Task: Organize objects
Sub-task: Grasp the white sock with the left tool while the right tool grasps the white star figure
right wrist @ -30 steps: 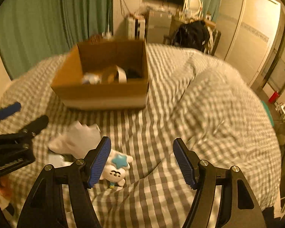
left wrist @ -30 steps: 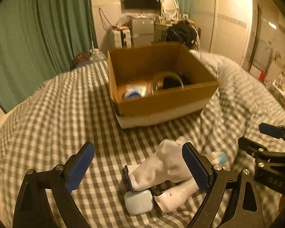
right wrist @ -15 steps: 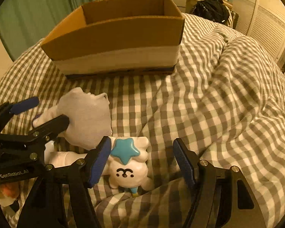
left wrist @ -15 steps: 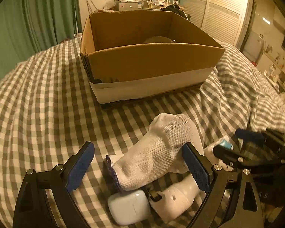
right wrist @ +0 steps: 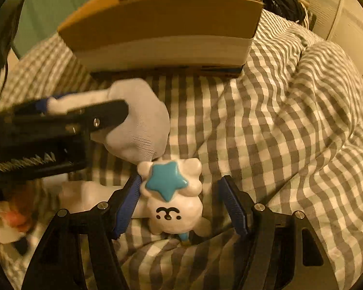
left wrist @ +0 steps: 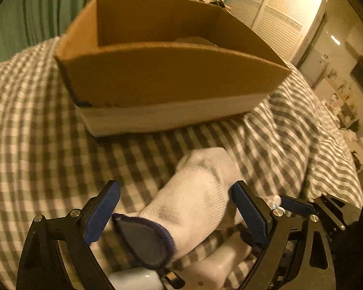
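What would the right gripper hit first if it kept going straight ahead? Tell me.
The right gripper straddles the white star toy, open. Straight on it would meet the toy, probably then the white sock; the cardboard box lies farther on.

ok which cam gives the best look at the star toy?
Right wrist. The star toy lies in full view between the open fingers of the right hand-held gripper, blue star and face clear. In the left wrist view only a small white and blue bit shows, past the white sock.
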Motion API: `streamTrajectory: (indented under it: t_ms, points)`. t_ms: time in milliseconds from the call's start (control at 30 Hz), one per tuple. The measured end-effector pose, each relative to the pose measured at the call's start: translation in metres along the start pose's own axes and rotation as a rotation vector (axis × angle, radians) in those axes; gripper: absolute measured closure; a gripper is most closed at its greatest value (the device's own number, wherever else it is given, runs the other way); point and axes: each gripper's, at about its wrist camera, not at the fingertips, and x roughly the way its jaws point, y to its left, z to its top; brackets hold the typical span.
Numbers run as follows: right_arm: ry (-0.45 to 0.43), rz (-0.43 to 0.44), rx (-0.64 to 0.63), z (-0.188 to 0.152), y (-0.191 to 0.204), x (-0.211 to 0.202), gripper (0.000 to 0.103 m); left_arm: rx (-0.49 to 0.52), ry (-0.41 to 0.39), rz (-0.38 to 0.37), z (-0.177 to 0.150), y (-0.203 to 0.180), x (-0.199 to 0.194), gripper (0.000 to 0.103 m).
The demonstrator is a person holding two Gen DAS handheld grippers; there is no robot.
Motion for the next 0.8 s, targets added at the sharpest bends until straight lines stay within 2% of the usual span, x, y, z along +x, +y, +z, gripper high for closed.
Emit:
streamTrajectory:
  t_ms: [100,200,300,467,600,700,800]
  points:
    - [-0.01,0.021,-0.004,-0.001,0.002,-0.003,0.054,0.006,0.023,-0.023,-0.003,-0.001,0.004,0.007]
    - [-0.018,0.028,-0.002,-0.005,0.001,-0.005,0.054,0.014,0.034,-0.045,-0.004,-0.004,0.005,0.007]
    - [-0.035,0.008,-0.01,-0.008,0.002,-0.013,0.054,0.079,0.032,-0.058,-0.009,-0.015,0.006,0.01]
    - [-0.059,-0.033,-0.021,-0.011,0.003,-0.023,0.054,0.163,0.025,-0.09,-0.016,-0.034,0.002,0.036]
    - [-0.072,-0.05,-0.026,-0.016,0.0,-0.028,0.054,0.142,0.02,-0.098,-0.018,-0.032,-0.002,0.047]
    - [-0.086,-0.06,-0.028,-0.02,0.002,-0.032,0.054,0.093,0.007,-0.098,-0.02,-0.025,-0.011,0.051]
    - [-0.102,-0.075,-0.033,-0.022,0.004,-0.036,0.054,0.06,-0.028,-0.057,-0.023,-0.019,-0.027,0.053]
